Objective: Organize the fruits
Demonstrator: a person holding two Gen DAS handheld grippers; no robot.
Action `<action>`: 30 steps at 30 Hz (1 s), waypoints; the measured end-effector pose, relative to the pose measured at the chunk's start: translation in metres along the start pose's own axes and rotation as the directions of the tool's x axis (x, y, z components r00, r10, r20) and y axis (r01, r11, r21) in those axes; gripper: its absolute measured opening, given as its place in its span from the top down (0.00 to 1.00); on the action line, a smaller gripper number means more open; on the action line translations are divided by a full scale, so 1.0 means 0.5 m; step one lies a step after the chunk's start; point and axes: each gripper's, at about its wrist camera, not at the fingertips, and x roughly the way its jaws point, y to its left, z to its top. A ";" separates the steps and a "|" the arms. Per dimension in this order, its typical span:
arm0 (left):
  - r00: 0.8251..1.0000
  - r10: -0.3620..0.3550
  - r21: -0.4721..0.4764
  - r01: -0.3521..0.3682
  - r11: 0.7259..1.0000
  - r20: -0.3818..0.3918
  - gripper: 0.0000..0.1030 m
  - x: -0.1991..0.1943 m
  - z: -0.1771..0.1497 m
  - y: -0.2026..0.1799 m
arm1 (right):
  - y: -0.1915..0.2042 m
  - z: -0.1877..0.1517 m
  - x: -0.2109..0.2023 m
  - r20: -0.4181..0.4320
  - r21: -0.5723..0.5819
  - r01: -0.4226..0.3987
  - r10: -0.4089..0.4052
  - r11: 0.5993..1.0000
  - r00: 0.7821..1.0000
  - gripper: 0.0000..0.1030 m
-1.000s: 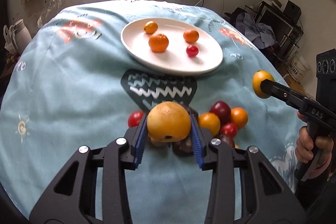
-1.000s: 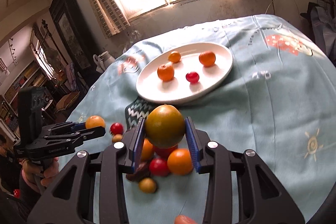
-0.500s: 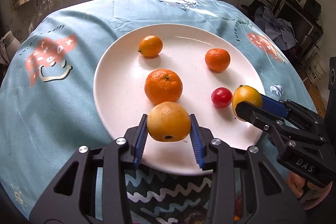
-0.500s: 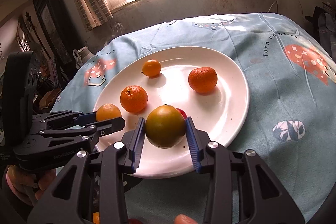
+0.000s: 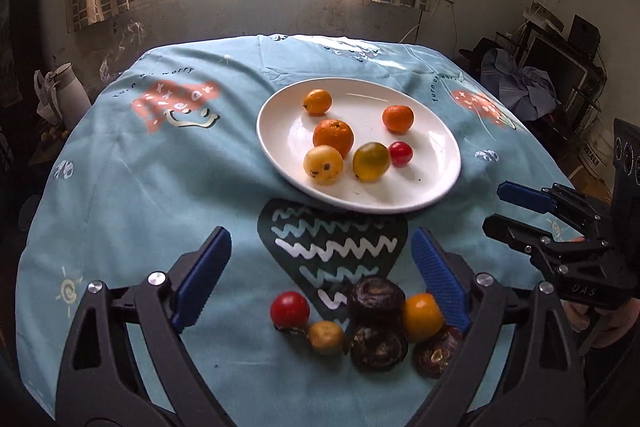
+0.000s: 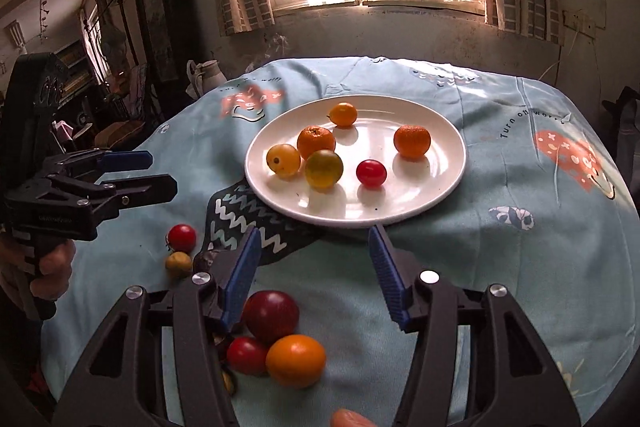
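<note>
The white plate (image 5: 440, 187) (image 6: 420, 203) holds several fruits, among them a spotted yellow fruit (image 5: 323, 165) (image 6: 283, 159) and a green-yellow fruit (image 5: 371, 161) (image 6: 324, 169) lying loose side by side. My left gripper (image 5: 320, 239) (image 6: 162, 171) hangs over a loose pile on the cloth: a red tomato (image 5: 289, 309), dark brown fruits (image 5: 376, 297) and an orange fruit (image 5: 422, 317). Its jaws are opening wide, with nothing between them. My right gripper (image 6: 314, 235) (image 5: 494, 207) is also opening and empty, above a dark red fruit (image 6: 271, 315) and an orange one (image 6: 295, 359).
A blue printed cloth (image 5: 160, 187) covers the round table and falls away at its edges. A white jug (image 5: 68, 95) stands beyond the left edge and cluttered shelves (image 5: 560, 67) beyond the right. A hand (image 6: 48, 267) holds the left gripper's handle.
Both grippers have let their fruits go onto the plate, opened their jaws and drawn back from the plate to above the loose pile near the table's front.
</note>
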 end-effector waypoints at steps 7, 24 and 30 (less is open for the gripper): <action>1.000 -0.003 -0.071 0.001 0.998 -0.028 0.10 0.010 -0.101 0.026 | -0.002 -0.081 -0.033 -0.059 0.100 -0.018 0.024 0.995 0.998 0.45; 0.999 -0.019 -0.113 0.024 0.993 0.042 0.06 -0.025 -0.105 0.030 | 0.000 -0.110 0.022 -0.184 0.124 -0.018 0.041 0.992 0.982 0.57; 0.998 -0.061 -0.057 0.063 0.996 0.033 0.06 -0.025 -0.110 0.005 | -0.006 -0.109 0.022 -0.185 0.144 -0.046 0.073 0.989 0.980 0.63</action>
